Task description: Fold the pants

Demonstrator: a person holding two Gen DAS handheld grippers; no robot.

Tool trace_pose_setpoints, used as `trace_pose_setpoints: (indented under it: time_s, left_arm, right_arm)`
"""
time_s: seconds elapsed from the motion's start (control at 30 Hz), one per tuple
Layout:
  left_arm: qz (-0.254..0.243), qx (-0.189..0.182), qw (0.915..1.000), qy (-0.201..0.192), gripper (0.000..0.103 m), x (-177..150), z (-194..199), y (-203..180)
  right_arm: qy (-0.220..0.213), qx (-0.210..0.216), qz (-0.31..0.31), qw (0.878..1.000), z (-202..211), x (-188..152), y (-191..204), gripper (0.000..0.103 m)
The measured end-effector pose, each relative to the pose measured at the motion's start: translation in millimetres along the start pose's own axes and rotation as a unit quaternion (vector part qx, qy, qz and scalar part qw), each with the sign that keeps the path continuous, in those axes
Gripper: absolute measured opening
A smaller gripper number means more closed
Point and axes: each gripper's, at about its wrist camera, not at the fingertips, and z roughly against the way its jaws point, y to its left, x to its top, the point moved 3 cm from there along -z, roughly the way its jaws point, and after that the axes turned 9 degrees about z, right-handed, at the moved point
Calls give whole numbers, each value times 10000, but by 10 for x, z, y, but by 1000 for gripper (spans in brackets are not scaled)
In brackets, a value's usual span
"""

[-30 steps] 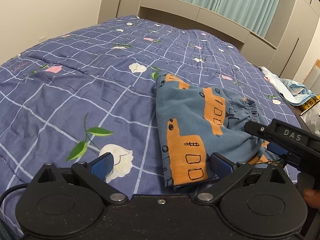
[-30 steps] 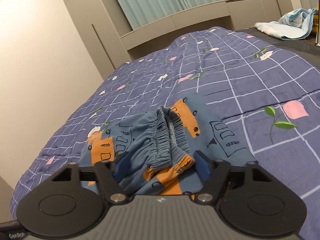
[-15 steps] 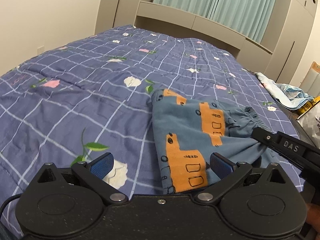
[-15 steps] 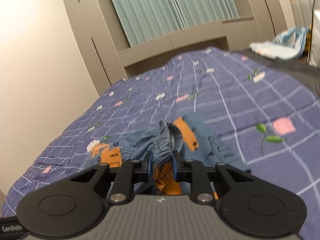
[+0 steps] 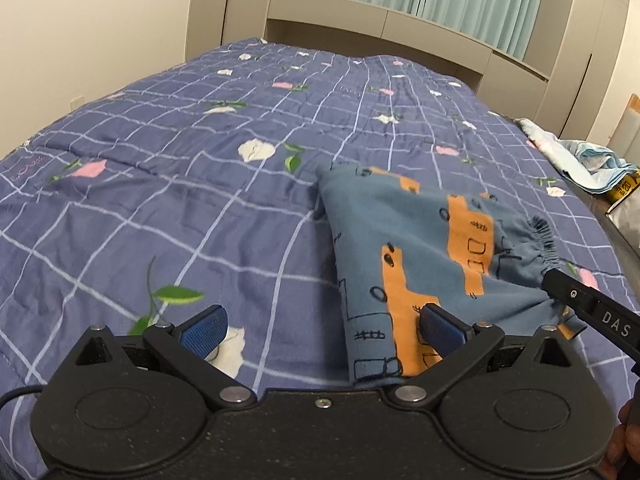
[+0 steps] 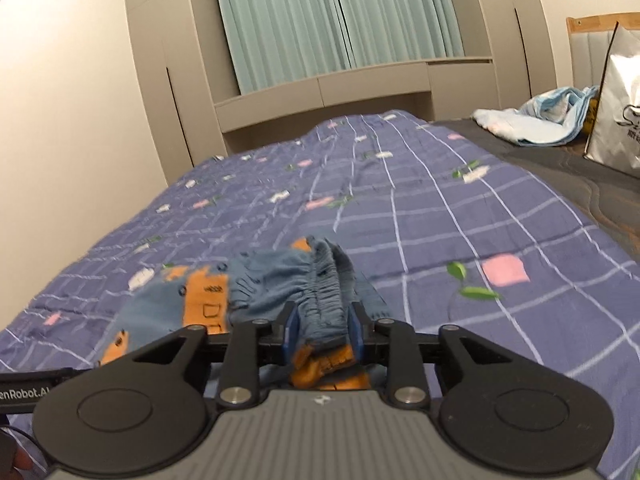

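Note:
Small blue pants (image 5: 424, 252) with orange truck prints lie folded on the purple checked bedspread (image 5: 200, 184). My left gripper (image 5: 320, 326) is open and empty, just left of the pants' near corner, its right fingertip (image 5: 440, 326) over the cloth edge. My right gripper (image 6: 323, 330) is shut on the pants' bunched elastic waistband (image 6: 320, 292) and lifts it off the bed. In the left wrist view the right gripper's black finger (image 5: 588, 312) shows at the right, pinching the waistband.
A light blue cloth heap (image 6: 532, 120) and a white bag (image 6: 616, 100) sit on a dark surface right of the bed. A beige headboard shelf (image 6: 340, 88) and curtains stand at the far end. A wall runs along the bed's left side.
My right gripper has shut on the waistband and raised it, pulling that side of the pants up. The left gripper stayed open and drew slightly back and upward.

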Motion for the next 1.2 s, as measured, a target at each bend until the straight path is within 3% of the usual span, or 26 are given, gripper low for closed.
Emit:
trace_pose_setpoints:
  time_s: [0.1,0.17,0.27,0.37,0.5,0.77,0.9,1.0,1.1,1.2]
  left_arm:
    - [10,-14,10000,40,102,-15,-14,36]
    - [12,-49,10000,18,102,-2,2,55]
    - [-28,-47,9999,-127,102,82,21,45]
    - [-186,-5,9994,-306,102,217,-4,-5]
    - [-454,-10,9969,-647,102,444,-132,-71]
    - [-1069,-40,9919,-680,102,667,-549,-206]
    - [-1252,10,9898,-684,103,645,-695,-264]
    - [-1170,-30,9913,-604,103,580,-796,-240]
    - [-999,-165,9933,-563,103,547,-855,-188]
    - [-830,-281,9944,-587,102,581,-828,-146]
  right_arm:
    - [16,-76,-18,10000,2,-63,-42,56]
    - [4,-171,-20,9999,12,-84,-81,75]
    - [-68,-295,4,9995,33,-75,-127,93]
    - [-184,-297,88,9994,12,2,-165,100]
    - [-329,-116,469,9983,-113,163,-144,103]
    - [-85,323,1464,9887,-516,354,122,103]
    - [-2,77,1896,9818,-650,330,231,103]
    - [148,-323,1764,9837,-757,286,141,103]
    - [217,-253,1299,9910,-784,251,-28,103]
    - [220,-153,1240,9919,-785,250,-48,103]
